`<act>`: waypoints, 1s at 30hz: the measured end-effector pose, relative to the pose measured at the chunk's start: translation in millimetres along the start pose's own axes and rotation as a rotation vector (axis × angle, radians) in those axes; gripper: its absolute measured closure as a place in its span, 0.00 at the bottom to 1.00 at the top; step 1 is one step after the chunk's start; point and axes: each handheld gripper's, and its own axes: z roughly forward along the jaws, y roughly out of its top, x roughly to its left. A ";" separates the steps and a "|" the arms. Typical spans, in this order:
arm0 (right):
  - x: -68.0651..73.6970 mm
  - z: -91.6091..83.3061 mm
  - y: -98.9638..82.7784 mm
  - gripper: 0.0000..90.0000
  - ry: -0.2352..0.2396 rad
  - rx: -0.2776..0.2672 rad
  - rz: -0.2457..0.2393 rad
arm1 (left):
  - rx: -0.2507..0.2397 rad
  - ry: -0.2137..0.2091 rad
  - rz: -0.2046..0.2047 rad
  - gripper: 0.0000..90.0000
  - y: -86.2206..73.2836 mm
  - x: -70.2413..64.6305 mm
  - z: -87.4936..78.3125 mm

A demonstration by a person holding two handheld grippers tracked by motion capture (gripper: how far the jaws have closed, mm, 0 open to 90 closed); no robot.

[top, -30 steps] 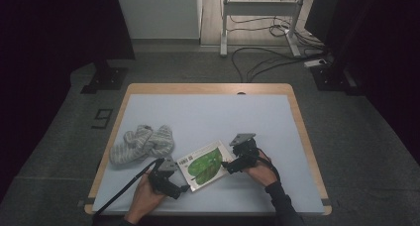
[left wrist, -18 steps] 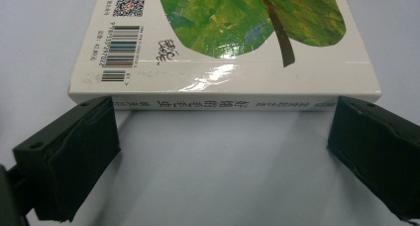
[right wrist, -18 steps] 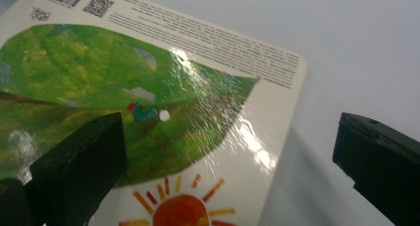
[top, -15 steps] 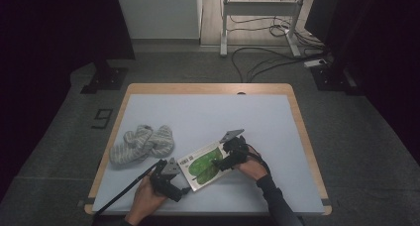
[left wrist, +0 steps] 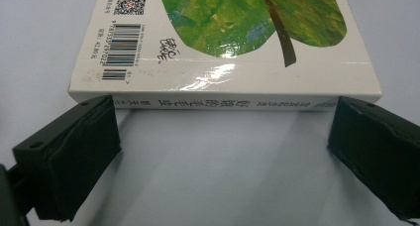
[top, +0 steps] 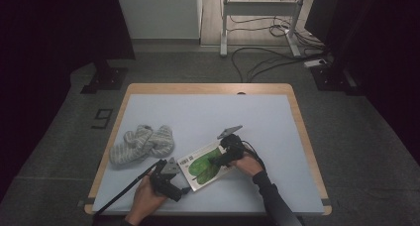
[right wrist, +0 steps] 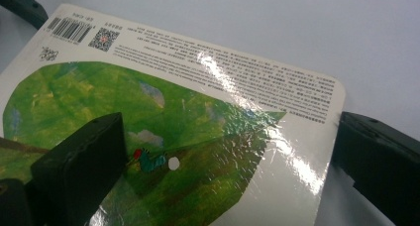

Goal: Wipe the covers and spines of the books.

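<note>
The left tongs [left wrist: 218,151] stand apart, facing the spine of the glossy white hardcover book with a green leaf on its cover [left wrist: 233,42], not gripping it. The right tongs [right wrist: 223,156] are also apart, one jaw over the cover, the other just off the book's edge; whether either touches is hard to tell. The book lies flat on the pale blue surface [top: 208,112], right of the grey striped cloth [top: 142,144]. It looks stiff, fairly light and slick; pinching an edge should hold best.
</note>
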 end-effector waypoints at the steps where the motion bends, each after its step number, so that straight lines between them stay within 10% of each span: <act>1: 0.2 -0.2 0.2 0.01 0.001 -0.002 0.011 | 0.000 0.000 0.000 0.00 0.0 0.0 0.0; 30: 7.9 -37.4 4.9 0.03 0.055 -0.131 0.080 | 0.000 -0.001 -0.001 0.00 -0.1 0.3 -0.1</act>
